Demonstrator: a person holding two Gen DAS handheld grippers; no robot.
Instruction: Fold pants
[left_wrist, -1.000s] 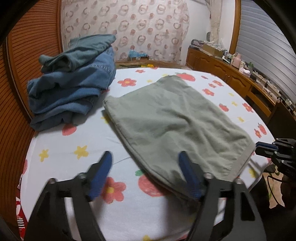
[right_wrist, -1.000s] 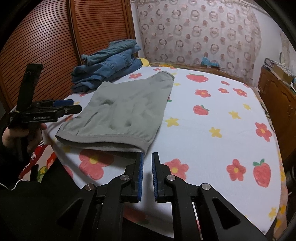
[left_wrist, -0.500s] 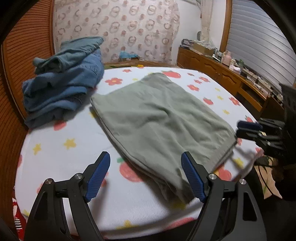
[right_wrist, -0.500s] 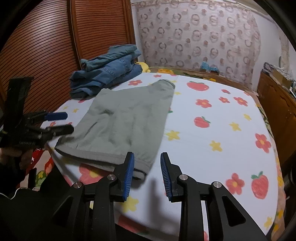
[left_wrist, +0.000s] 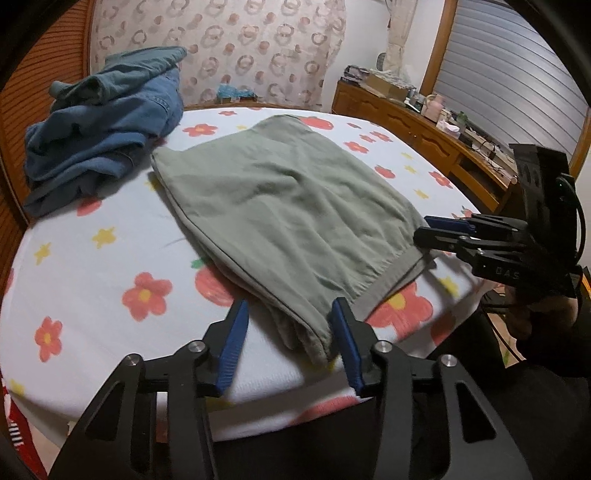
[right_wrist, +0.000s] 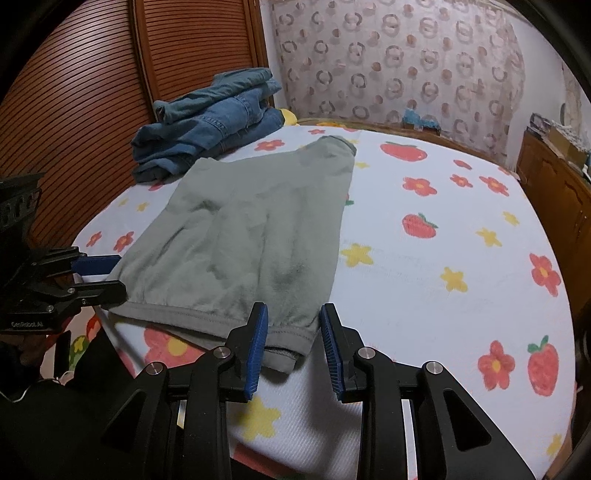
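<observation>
Grey-green pants (left_wrist: 288, 192) lie folded flat on a flower-print bed sheet (left_wrist: 110, 240). In the left wrist view my left gripper (left_wrist: 290, 328) straddles the pants' near corner; its jaws are closing, and the pads stand apart from the cloth. In the right wrist view my right gripper (right_wrist: 293, 332) is open around the pants' (right_wrist: 251, 229) other near corner at the waistband, not pressing it. Each gripper shows side-on in the other's view: the right gripper (left_wrist: 443, 229) and the left gripper (right_wrist: 120, 275), both at the waistband edge.
A pile of blue jeans (left_wrist: 103, 129) (right_wrist: 214, 125) sits at the far left of the bed beside the pants. Louvred wooden doors (right_wrist: 92, 92) stand to the left. A cluttered wooden cabinet (left_wrist: 424, 129) runs along the right, past the sheet (right_wrist: 443, 240).
Both grippers moved in over the pants' near edge. The left jaws narrowed around one corner. The right jaws went from shut to open and now flank the other corner.
</observation>
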